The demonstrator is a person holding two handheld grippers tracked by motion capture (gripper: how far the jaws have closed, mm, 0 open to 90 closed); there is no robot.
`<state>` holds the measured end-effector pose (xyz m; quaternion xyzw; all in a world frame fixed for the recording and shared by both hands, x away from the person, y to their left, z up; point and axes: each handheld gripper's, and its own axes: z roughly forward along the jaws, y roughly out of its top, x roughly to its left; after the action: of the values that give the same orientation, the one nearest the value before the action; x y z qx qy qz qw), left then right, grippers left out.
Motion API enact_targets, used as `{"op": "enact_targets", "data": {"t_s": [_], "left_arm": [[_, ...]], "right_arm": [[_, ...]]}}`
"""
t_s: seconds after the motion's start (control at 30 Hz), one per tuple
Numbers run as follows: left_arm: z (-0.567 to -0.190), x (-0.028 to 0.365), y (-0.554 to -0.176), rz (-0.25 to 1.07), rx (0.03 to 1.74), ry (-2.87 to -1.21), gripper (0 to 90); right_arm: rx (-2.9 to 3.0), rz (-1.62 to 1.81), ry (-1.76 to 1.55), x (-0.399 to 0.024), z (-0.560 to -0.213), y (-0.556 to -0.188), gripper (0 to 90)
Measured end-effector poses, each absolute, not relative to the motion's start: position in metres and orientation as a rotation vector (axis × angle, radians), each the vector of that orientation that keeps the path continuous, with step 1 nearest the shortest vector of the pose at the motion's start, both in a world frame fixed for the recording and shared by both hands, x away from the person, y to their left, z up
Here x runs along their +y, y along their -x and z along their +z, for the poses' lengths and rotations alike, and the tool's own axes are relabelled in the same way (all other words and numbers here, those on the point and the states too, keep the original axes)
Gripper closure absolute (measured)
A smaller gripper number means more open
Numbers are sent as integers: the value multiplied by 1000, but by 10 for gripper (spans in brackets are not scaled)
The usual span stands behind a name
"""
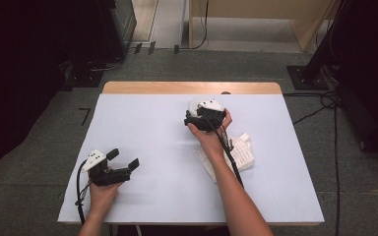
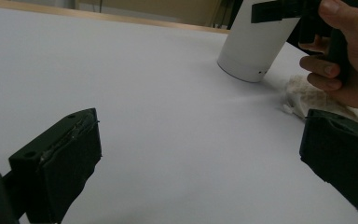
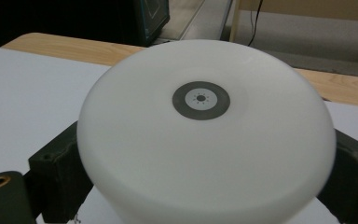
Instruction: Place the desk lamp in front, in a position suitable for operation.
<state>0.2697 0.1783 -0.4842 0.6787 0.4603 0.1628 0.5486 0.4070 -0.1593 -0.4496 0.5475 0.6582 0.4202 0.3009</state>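
A white cylinder with a domed top (image 3: 205, 135) and a small grey ring in the middle of the dome stands on the white table (image 1: 142, 123), right of centre and toward the far side. My right gripper (image 3: 205, 186) is shut on its upper part, one black jaw pressed to each side; the same gripper (image 1: 204, 117) covers most of the cylinder (image 1: 193, 105) in the high view. In the left gripper view the cylinder (image 2: 254, 42) has its base on the table. My left gripper (image 1: 123, 159) is open over the near left of the table, nothing between its jaws (image 2: 200, 140).
A crumpled white cloth (image 1: 238, 152) lies on the table just near and right of the cylinder, under the right forearm, and appears again as the cloth (image 2: 307, 95) beside the cylinder's base. A wooden strip (image 1: 177, 87) runs along the far table edge. Cables and dark stands surround the table.
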Motion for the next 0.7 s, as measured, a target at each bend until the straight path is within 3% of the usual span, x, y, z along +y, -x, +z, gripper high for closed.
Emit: {"op": "enact_targets", "data": {"t_s": [0.4, 0.7], "left_arm": [[-484, 178, -270, 384, 1088, -1614, 0], [-483, 176, -268, 404, 1064, -1612, 0]], "right_arm": [[1754, 1093, -1403, -154, -449, -404, 83], [1793, 1183, -1273, -118, -428, -363, 84]]}}
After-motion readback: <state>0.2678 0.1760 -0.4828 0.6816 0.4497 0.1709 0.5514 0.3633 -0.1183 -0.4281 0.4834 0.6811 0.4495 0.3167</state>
